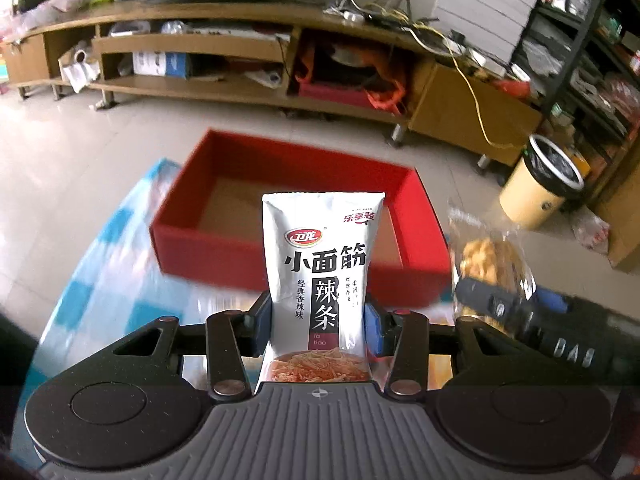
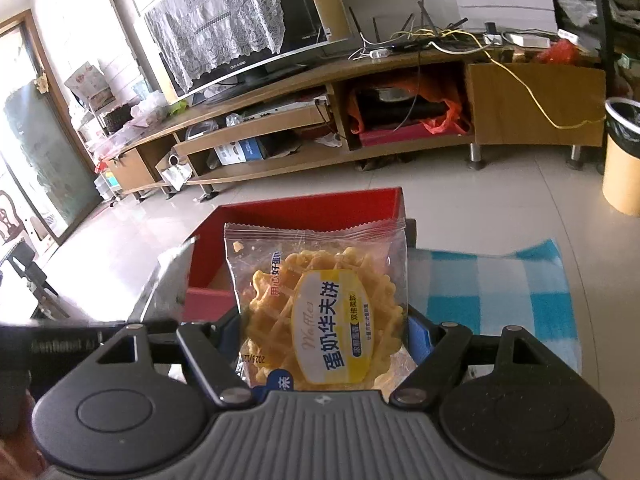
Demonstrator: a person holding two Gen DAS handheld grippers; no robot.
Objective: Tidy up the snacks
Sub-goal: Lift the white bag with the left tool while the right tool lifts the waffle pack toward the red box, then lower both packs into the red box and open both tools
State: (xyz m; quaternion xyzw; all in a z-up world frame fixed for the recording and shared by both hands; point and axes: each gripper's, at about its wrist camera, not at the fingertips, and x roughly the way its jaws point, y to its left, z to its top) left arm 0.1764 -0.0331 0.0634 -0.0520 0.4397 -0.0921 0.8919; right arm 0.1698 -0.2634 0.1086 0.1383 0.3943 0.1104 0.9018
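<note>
Left wrist view: living room with pale tiled floor [image 1: 60, 152], a long wooden TV stand [image 1: 248, 60] along the far wall, and a tan waste bin [image 1: 540, 184] with a black liner at right. In the foreground, a tabletop covered by a blue-and-white checked cloth [image 1: 100, 272] carries an open red box [image 1: 304, 208] with a brown cardboard bottom; nothing is visible inside it. The left gripper [image 1: 318, 320] has its fingers closed onto the lower sides of a white spicy-strip packet [image 1: 320, 276], held upright, its top edge overlapping the box's near wall in this view. At right edge, blurred, the right gripper [image 1: 520, 312] holds a clear waffle packet [image 1: 492, 256] just right of the box. Right wrist view: same floor and TV stand [image 2: 360, 92], with a television [image 2: 248, 24] draped in a lace cover; bin [image 2: 622, 160] at far right. The right gripper [image 2: 324, 336] fingers are closed against both sides of the waffle packet [image 2: 320, 312], yellow waffle and label facing the camera. The red box [image 2: 304, 216] sits directly behind the packet; checked cloth [image 2: 500, 288] lies to the right. Part of the left gripper [image 2: 60, 344] enters at the left edge, with a blurred pale shape above it, probably the strip packet.
</note>
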